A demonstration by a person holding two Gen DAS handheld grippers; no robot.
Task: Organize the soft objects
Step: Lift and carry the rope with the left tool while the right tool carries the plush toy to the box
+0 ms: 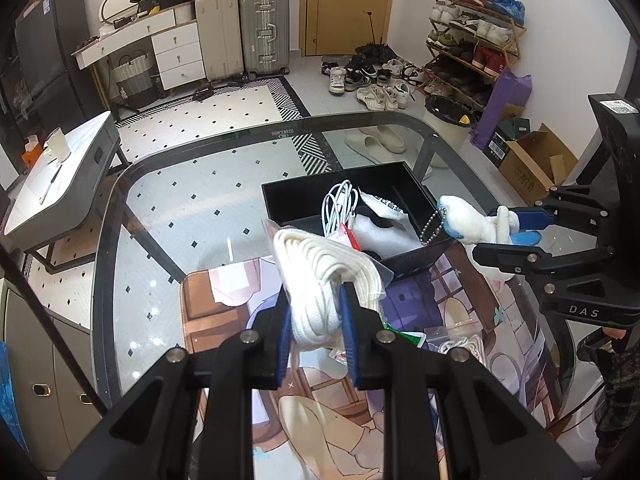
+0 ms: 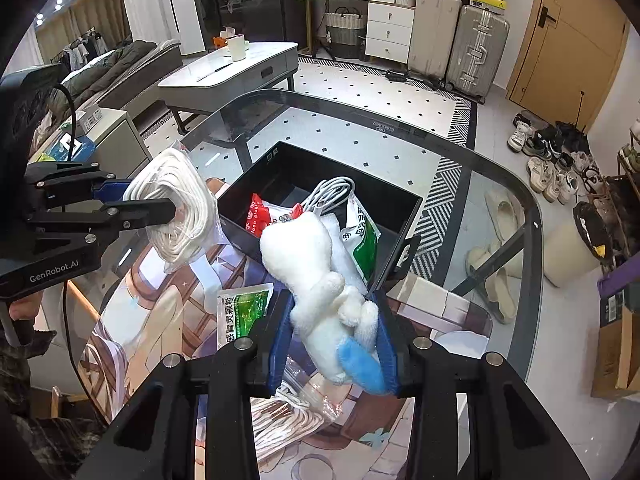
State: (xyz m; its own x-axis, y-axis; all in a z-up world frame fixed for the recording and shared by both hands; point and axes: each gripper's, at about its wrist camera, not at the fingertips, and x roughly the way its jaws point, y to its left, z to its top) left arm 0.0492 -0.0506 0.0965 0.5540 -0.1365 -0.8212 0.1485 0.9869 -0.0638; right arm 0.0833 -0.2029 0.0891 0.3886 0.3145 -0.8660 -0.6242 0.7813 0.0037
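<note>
- Left wrist view: left claw is clamping a bagged coil of white rope, jaws nearly closed and squeezing the bundle's lower end; the rest is sticking out ahead of the pads.
- Right claw is pinching a white plush toy near its blue end, jaws as tight as the stuffing allows; head and bead chain are hanging forward of the tips.
- Black box is sitting just ahead of and below both claws on the glass table, already holding a white cable and snack packets.
- Handling, my read: both items are looking light and squashy. The rope's plastic bag is likely slippery, so gripping mid-coil across the strands is looking safer. The plush is compressing; body grip is beating limbs or chain.
- More bagged rope and a green packet are lying under the right claw on the printed mat.
</note>
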